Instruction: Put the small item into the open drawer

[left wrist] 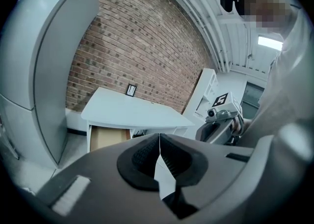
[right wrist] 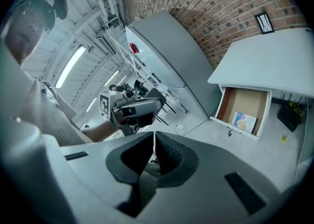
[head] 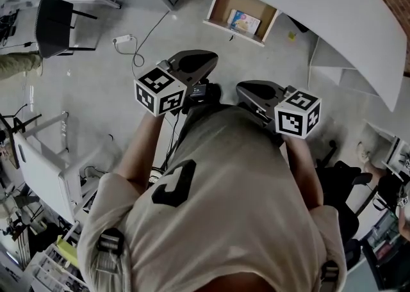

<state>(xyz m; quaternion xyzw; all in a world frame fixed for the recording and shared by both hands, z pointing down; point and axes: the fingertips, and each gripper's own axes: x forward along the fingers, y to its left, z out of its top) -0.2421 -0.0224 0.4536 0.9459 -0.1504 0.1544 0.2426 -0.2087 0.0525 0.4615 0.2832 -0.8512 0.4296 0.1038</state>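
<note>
An open wooden drawer [head: 240,15] sticks out from under a white desk [head: 307,9] ahead of me. A small colourful flat item [head: 244,22] lies inside it, also plain in the right gripper view [right wrist: 244,121]. My left gripper [head: 200,61] and right gripper [head: 246,87] are held side by side in front of my chest, well short of the drawer. In the left gripper view the left gripper [left wrist: 159,137] is shut with nothing between its pads. In the right gripper view the right gripper [right wrist: 154,134] is shut and empty too.
A tall grey cabinet [right wrist: 171,56] stands left of the desk against a brick wall [left wrist: 142,41]. On the floor lie a white power strip [head: 123,40] and its cable. A black chair [head: 54,22] is at far left, white racks [head: 38,162] at near left, and an office chair [head: 346,188] at right.
</note>
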